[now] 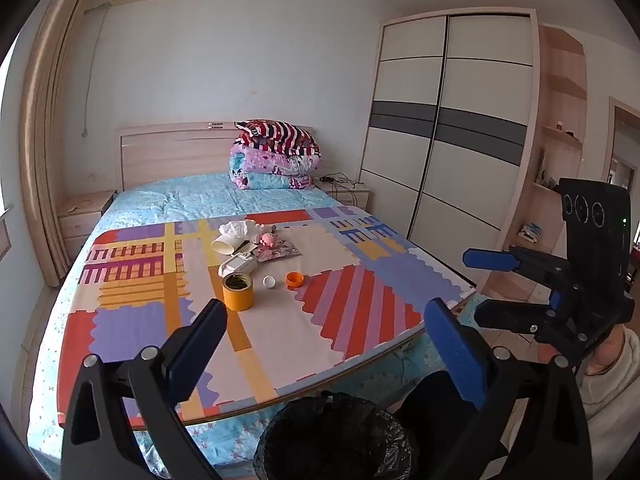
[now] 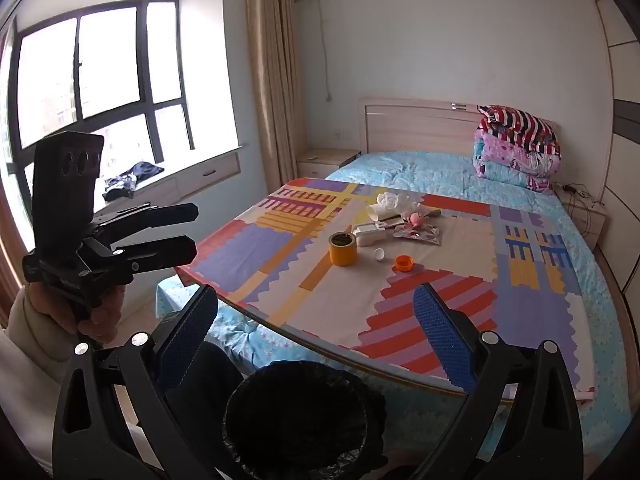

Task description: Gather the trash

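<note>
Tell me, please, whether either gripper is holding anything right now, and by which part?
Nothing is held: the left gripper and right gripper are both open and empty.

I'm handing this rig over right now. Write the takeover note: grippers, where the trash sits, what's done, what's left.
Left gripper: open, empty, short of the mat.
Right gripper: open, empty, also short of the mat.
Bin: black-lined, on the floor at the foot of the bed, below both grippers.
On the patterned mat: yellow tape roll nearest, white cap, orange cap; farther back a white box, a tipped paper cup, crumpled tissue, a foil wrapper and a small pink toy.
Done: nothing held; bin contents can't be seen.
Left: carry the trash to the bin piece by piece.
</note>
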Motion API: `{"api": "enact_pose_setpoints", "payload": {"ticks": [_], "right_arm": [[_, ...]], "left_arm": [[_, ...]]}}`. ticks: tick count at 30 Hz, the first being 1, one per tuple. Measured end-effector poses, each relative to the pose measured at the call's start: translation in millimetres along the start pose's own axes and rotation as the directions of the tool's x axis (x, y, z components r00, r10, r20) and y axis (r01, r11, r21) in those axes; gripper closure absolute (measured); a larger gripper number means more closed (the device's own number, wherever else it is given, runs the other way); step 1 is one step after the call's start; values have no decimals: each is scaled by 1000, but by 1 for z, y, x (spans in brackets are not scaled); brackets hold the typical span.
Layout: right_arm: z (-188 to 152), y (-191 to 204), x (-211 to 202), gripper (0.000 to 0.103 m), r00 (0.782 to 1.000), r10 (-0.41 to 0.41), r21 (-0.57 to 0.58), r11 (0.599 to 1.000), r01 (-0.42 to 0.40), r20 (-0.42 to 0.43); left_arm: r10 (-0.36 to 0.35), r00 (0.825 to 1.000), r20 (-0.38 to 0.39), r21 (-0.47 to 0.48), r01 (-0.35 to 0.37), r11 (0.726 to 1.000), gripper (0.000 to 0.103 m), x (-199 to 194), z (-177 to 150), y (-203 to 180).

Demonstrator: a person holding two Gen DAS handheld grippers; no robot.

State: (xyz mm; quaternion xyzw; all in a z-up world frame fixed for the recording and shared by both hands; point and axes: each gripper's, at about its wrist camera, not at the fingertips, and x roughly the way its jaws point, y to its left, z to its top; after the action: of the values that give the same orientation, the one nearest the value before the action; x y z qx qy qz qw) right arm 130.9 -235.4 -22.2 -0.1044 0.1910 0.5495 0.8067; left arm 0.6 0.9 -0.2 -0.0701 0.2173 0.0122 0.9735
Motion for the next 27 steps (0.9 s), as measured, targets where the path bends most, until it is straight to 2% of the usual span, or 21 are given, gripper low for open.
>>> {"api": "enact_pose_setpoints", "payload": {"ticks": [27], "right_arm": [[-1, 1, 2, 4, 1000, 7, -9, 1000, -7, -3]], "left_arm": [[-10, 1000, 4, 1, 10, 1000, 8, 1, -1, 4]]}}
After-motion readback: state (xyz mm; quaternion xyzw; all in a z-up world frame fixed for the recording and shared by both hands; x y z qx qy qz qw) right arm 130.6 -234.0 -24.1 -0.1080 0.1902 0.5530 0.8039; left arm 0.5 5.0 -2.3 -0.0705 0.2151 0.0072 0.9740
